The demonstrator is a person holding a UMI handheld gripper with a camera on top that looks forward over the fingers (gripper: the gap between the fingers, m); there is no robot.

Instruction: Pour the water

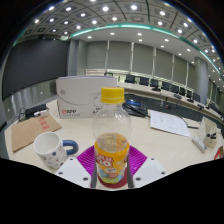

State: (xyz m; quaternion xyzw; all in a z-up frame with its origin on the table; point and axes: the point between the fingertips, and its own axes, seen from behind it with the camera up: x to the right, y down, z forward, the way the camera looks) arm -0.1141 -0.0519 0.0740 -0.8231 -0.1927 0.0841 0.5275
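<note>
A clear plastic bottle point(112, 140) with a yellow cap and orange label stands upright between the two fingers of the tool point(112, 180); its base hides the pink pads, so whether they press it or leave a gap cannot be told; a white patterned mug point(50, 150) with a blue handle sits just beside it on the pale tabletop point(160, 145); papers point(168, 123) lie beyond; a white sign point(82, 98) stands behind.

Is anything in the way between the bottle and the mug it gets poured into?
Nothing visible does. The bottle stands between the gripper fingers, and the mug sits just beside it on bare table.
</note>
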